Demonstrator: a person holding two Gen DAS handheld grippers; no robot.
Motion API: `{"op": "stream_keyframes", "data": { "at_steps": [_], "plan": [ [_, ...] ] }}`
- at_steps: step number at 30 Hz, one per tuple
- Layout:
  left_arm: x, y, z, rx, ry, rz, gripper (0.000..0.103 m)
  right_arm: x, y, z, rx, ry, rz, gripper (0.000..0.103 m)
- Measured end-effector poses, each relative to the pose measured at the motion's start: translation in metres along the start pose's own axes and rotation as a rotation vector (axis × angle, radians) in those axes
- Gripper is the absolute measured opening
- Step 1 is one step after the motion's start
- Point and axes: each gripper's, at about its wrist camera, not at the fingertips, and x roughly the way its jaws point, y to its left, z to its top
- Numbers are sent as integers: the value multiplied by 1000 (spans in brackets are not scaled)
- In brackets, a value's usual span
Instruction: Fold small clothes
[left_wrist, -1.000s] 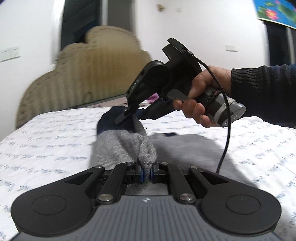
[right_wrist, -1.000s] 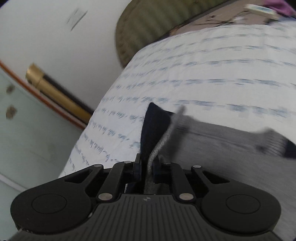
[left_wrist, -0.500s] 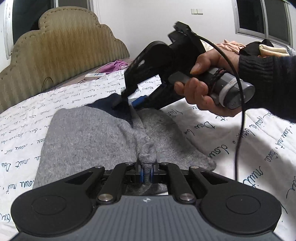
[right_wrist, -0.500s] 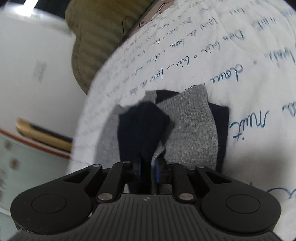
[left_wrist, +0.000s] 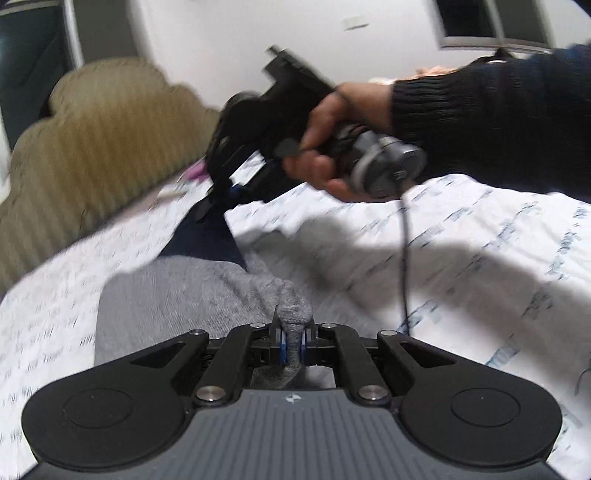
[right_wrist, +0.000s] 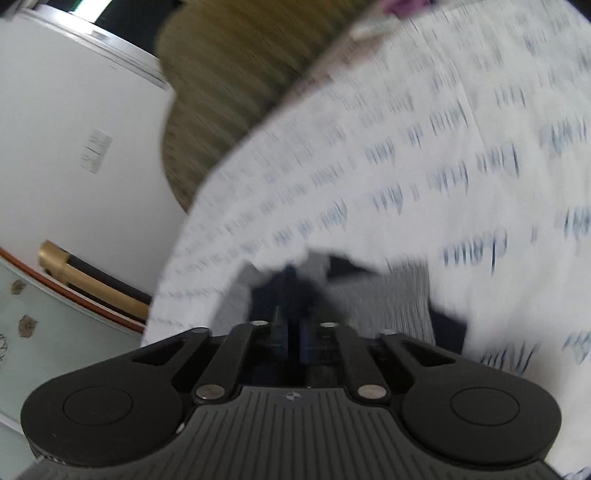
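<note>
White bedsheet (left_wrist: 461, 258) with blue script is the work surface, blurred in both views. Grey garment (left_wrist: 173, 291) with a navy band (left_wrist: 203, 240) lies on it, straight ahead of the left gripper (left_wrist: 292, 339). That gripper's jaws are clamped on a bunched grey fold, pads nearly together with cloth pinched between. Right gripper (left_wrist: 218, 199), seen from the left wrist, sits at the garment's far navy edge, held by a hand (left_wrist: 325, 147) in a dark sleeve (left_wrist: 498, 122). Its jaws just snapped closed; in its own view (right_wrist: 293, 339) the pads look together over dark navy cloth, but blur hides whether any fabric is caught. Tan headboard (left_wrist: 92, 147) stands beyond.
</note>
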Motion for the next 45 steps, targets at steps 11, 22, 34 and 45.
{"op": "stream_keyframes", "data": {
  "at_steps": [11,22,34,45],
  "plan": [
    [26,-13,-5,25,43,-85,20,0,-49,-22,132,-16,-53,35],
    [-43,108,-18,-361,-88,-129,85,-44,-10,-51,51,-21,5,60],
    [-3,126,-28,-468,65,-71,86,13,8,-49,-106,19,-178,16],
    [10,147,-40,-515,79,-128,98,-21,-7,-60,-35,-86,-160,39]
  ]
}}
